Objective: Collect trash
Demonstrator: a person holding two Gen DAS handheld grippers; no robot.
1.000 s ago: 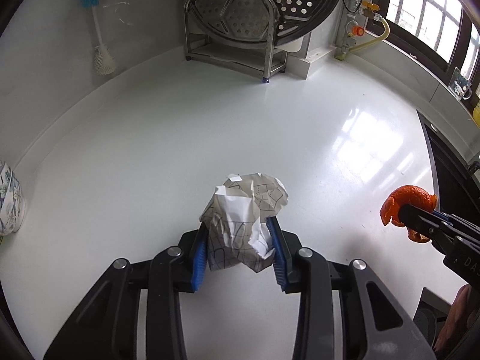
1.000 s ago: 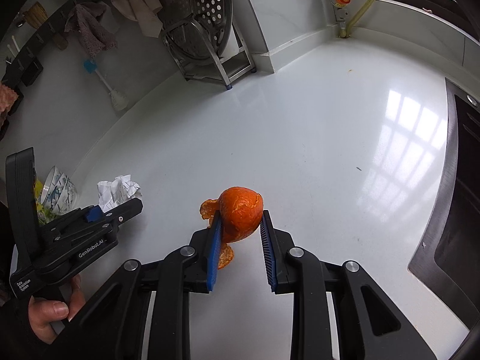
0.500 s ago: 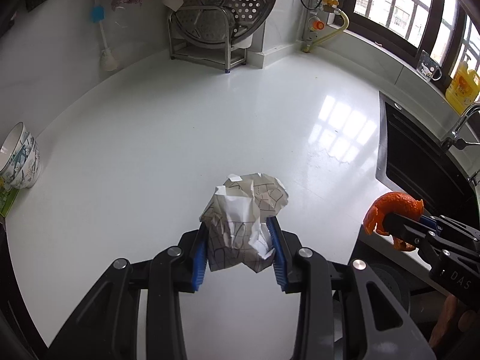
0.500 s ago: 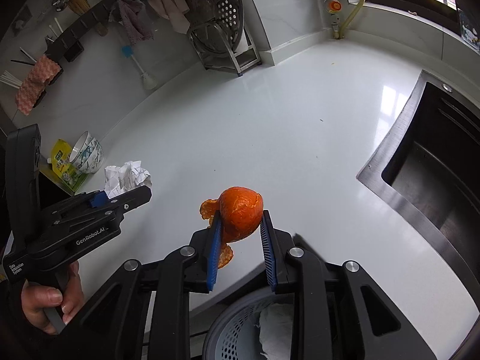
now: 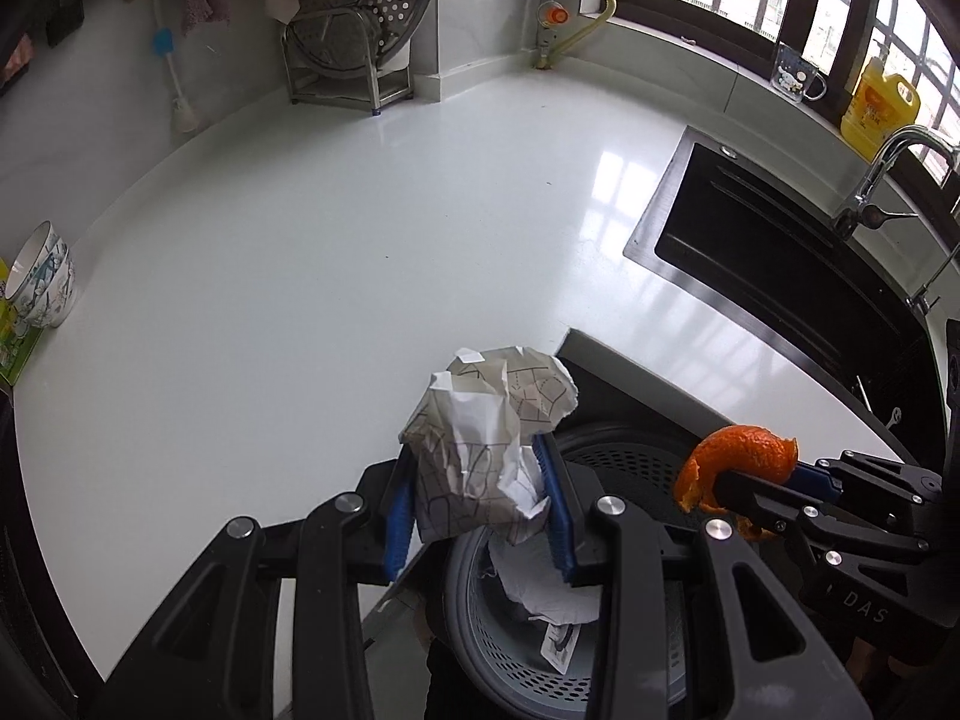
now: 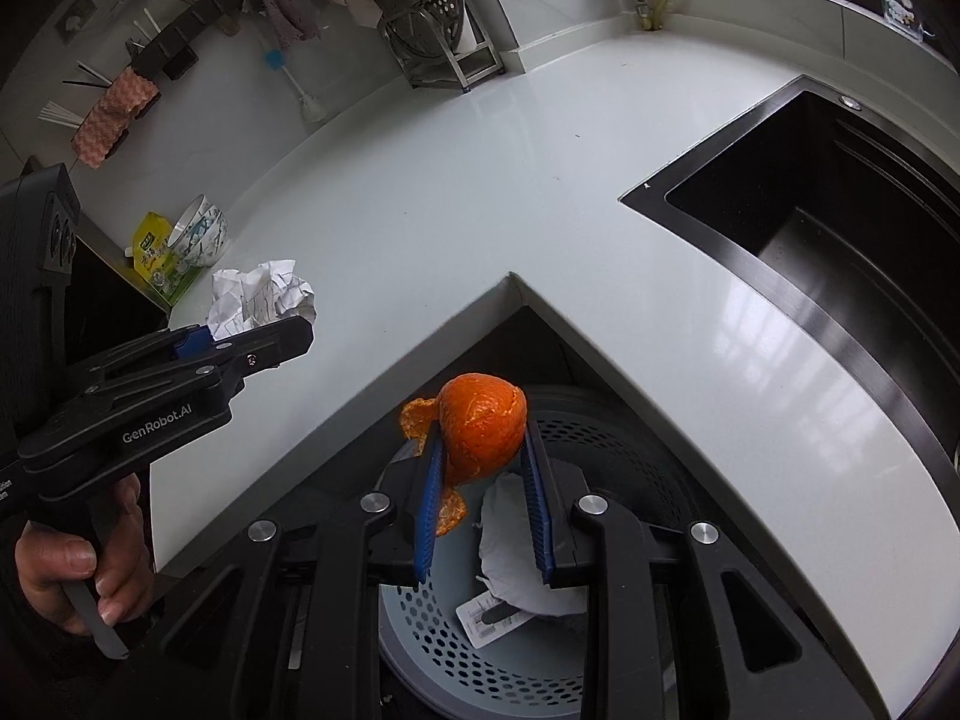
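My left gripper [image 5: 480,504] is shut on a crumpled paper ball [image 5: 486,438] with dark line print, held above the counter's front edge and the rim of a grey perforated trash bin [image 5: 636,468]. My right gripper [image 6: 483,480] is shut on an orange peel [image 6: 483,426], held right over the bin [image 6: 480,678]. The bin holds white crumpled paper [image 6: 516,570] and a tag. The paper ball [image 6: 261,297] and left gripper [image 6: 252,348] show at the left of the right wrist view; the peel [image 5: 738,462] shows at the right of the left wrist view.
The white counter [image 5: 360,240] wraps around the bin's corner. A black sink [image 5: 792,276] with a tap lies to the right. Stacked bowls [image 5: 42,282] stand at the far left, a metal rack with a steamer tray [image 5: 354,30] at the back.
Both grippers have pulled back from over the counter to its front corner, still holding the paper ball and the peel. The bin has come into view below them.
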